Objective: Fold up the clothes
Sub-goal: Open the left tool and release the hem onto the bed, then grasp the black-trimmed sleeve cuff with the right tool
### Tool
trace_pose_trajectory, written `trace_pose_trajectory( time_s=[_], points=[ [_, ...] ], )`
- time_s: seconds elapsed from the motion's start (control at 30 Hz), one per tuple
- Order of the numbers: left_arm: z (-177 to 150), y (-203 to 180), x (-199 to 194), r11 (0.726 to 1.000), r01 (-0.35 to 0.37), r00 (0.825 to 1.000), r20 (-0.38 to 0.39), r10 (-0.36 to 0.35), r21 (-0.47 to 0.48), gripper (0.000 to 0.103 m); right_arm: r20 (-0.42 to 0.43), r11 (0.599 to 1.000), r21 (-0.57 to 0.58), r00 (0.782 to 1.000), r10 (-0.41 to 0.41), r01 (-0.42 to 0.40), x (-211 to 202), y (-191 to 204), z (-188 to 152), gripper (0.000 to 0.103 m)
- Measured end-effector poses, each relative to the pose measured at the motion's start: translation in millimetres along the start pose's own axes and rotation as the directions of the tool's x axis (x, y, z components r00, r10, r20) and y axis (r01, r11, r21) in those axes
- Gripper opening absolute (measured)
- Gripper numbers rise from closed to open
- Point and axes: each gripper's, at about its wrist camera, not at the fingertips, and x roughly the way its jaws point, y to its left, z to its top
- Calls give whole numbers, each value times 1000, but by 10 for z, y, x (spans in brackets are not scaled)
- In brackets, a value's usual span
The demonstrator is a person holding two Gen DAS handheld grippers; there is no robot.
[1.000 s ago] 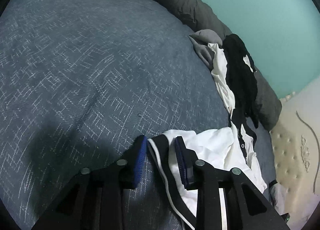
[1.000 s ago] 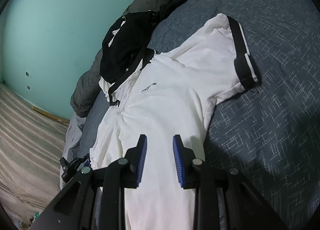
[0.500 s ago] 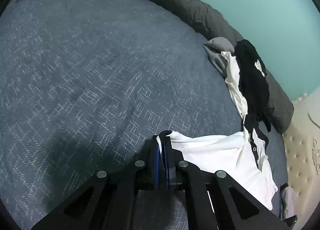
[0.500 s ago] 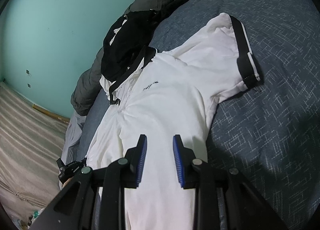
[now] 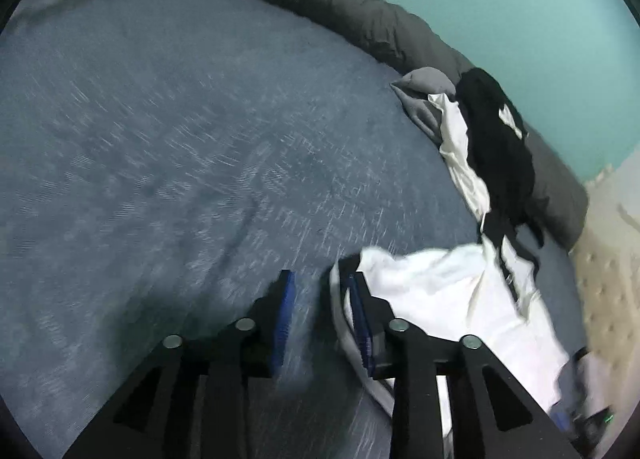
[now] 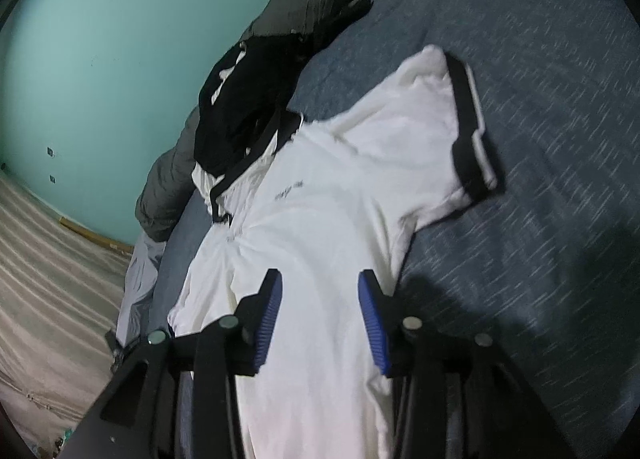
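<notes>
While left gripper [image 5: 320, 307] jaws have just been opening off black sleeve cuff [image 5: 340, 279], apparently released, right gripper [image 6: 320, 307] widens, empty, over white polo shirt [image 6: 340, 227]; sleeve may slump unfolded.

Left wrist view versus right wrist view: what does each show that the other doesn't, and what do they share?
Only the left wrist view shows the left hand-held gripper, open beside the sleeve cuff, and the cream tufted headboard.

Only the right wrist view shows the right hand-held gripper, open over the shirt's body, the chest logo, and the striped floor.

Both show the white shirt, black garment, grey-blue bedspread, teal wall.
</notes>
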Motion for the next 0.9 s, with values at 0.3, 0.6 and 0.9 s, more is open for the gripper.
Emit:
trace_pose_trajectory(
  time_s=[0.3,0.6,0.9],
  points=[
    [-741,-399,-420,990,105,994,-15,-104,92,33,76,987,109,989,-131,122,-360,-438,285,43],
    [-1172,-723,-299,978,152,987,-74,-142,146,35,0,965,172,980,-200,197,-275,-834,515,43],
    [-1232,-779,-170,976,172,984,-79,-163,135,36,-16,968,214,991,-131,131,-65,-755,573,33]
  ],
)
